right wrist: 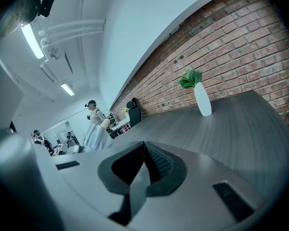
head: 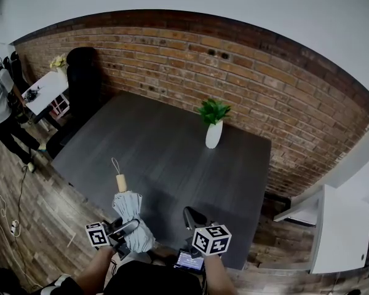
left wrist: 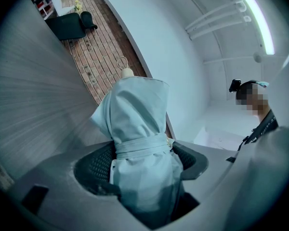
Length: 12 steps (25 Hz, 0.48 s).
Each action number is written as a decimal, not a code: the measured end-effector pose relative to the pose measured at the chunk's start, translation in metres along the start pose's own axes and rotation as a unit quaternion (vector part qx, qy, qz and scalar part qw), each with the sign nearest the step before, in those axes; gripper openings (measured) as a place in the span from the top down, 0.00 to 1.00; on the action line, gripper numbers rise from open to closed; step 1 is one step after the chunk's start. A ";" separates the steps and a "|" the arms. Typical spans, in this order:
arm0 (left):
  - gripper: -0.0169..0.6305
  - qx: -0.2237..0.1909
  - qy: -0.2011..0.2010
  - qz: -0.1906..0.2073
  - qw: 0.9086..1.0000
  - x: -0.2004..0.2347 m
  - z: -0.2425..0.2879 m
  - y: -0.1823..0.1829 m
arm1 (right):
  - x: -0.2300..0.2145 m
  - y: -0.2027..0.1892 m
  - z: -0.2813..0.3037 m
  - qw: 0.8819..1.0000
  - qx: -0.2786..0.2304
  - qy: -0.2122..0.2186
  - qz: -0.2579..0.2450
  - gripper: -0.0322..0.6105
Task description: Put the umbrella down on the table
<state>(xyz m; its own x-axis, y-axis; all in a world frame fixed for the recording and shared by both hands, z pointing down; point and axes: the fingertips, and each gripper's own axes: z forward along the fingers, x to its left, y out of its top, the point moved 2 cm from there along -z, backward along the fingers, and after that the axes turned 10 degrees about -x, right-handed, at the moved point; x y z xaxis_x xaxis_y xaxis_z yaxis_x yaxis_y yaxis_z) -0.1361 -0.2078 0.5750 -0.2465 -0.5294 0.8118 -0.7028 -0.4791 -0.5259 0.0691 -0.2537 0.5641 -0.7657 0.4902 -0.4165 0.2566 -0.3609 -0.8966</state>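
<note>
Left gripper view: umbrella clamped between its jaws.

One folded umbrella, one white vase, one grey table, two grippers, left gripper, right gripper.

Bare grey counter across the middle and right, open to a reach from the near edge. Near left corner taken up by the folded umbrella. Far side blocked at one spot by a white vase with a green plant, brick wall just behind.
</note>
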 end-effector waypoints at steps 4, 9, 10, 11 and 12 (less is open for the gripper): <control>0.47 0.005 0.000 0.002 1.000 -0.004 0.004 -0.006 | -0.004 0.002 -0.008 1.000 -0.003 -0.002 0.000 0.94; 0.47 0.008 0.001 0.007 1.000 -0.007 0.008 -0.012 | -0.008 0.002 -0.016 1.000 -0.005 -0.002 0.000 0.94; 0.47 0.009 0.002 0.009 1.000 -0.008 0.008 -0.013 | -0.009 0.001 -0.017 1.000 -0.004 -0.002 0.000 0.94; 0.47 0.010 0.002 0.011 1.000 -0.008 0.009 -0.014 | -0.009 0.001 -0.017 1.000 -0.004 -0.001 0.000 0.94; 0.47 0.011 0.003 0.013 1.000 -0.009 0.009 -0.015 | -0.010 0.000 -0.017 1.000 -0.003 0.000 0.000 0.94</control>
<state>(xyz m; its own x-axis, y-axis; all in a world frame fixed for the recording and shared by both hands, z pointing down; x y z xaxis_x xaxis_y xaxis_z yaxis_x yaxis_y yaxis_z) -0.1174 -0.2028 0.5734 -0.2688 -0.5382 0.7988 -0.6808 -0.4806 -0.5528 0.0872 -0.2449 0.5655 -0.7660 0.4901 -0.4159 0.2594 -0.3563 -0.8976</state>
